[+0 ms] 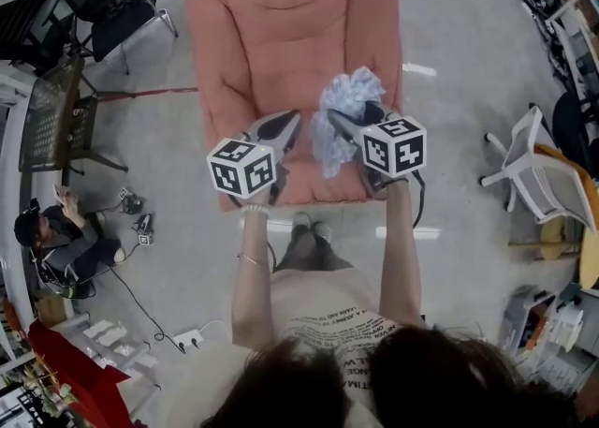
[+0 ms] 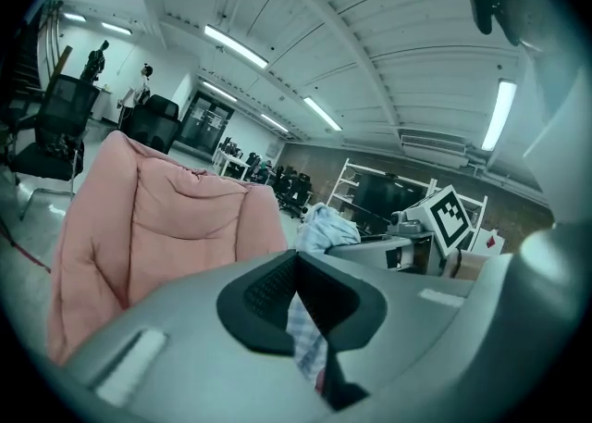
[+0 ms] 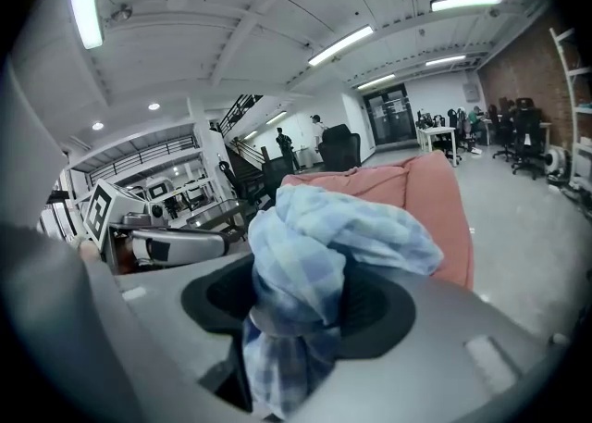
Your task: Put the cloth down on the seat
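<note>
Jaws of the right gripper (image 1: pixel 348 125) pinch the cloth (image 1: pixel 344 96) above the seat (image 1: pixel 267 61); left gripper (image 2: pixel 297 266) jaws pressed together.

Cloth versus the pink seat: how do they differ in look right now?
The cloth is pale blue and checked; the seat is plain pink. The cloth is bunched into a wad, while the seat lies spread open. The cloth hangs in the air, clamped in the right gripper; the seat rests on the floor. The cloth is far smaller than the seat. Both are soft fabric.
</note>
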The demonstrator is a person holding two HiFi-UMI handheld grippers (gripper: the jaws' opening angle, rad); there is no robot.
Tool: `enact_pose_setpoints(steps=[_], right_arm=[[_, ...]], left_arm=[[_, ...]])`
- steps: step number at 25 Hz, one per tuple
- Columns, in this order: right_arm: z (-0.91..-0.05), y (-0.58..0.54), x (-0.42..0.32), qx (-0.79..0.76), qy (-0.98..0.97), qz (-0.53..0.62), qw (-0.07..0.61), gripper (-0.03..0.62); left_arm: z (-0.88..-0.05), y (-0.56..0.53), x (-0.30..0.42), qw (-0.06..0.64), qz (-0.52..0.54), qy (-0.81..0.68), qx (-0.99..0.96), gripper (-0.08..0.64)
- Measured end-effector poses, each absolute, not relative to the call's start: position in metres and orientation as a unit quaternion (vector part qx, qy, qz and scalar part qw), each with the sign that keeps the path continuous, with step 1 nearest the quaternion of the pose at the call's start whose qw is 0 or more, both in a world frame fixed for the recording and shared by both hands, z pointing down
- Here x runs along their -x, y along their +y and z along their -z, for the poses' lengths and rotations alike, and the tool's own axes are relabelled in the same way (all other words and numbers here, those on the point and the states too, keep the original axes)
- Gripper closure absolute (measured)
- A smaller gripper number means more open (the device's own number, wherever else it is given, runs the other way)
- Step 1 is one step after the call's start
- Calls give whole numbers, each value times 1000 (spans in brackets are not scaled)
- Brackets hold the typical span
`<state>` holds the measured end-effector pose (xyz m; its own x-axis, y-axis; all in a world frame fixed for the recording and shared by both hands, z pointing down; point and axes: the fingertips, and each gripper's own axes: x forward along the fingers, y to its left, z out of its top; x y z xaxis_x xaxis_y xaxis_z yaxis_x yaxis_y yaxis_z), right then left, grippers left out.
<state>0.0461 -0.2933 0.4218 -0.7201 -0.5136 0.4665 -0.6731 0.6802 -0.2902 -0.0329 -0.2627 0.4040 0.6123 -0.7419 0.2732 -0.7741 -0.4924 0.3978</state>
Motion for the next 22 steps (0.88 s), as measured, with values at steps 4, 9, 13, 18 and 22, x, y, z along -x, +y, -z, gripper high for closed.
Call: enact_pose_setpoints(steps=[4, 9, 13, 18, 22], right_arm=[[-445, -313, -36, -322, -897, -241, 185, 351], [-486, -321, -28, -313, -888, -263, 211, 351], [-514, -333, -23, -305, -884, -267, 232, 351], [-557, -343, -15, -300, -877, -283, 246, 351], [-589, -354, -11, -295, -873, -290, 258, 351]], left_arm=[[-425, -279, 44, 258, -45, -440, -859, 561], [-470, -284, 46, 287, -55, -417, -861, 561], [-498, -295, 45, 302, -60, -405, -861, 561], [-535, -308, 54, 329, -42, -409, -850, 561], [-564, -321, 56, 341, -49, -408, -846, 561]])
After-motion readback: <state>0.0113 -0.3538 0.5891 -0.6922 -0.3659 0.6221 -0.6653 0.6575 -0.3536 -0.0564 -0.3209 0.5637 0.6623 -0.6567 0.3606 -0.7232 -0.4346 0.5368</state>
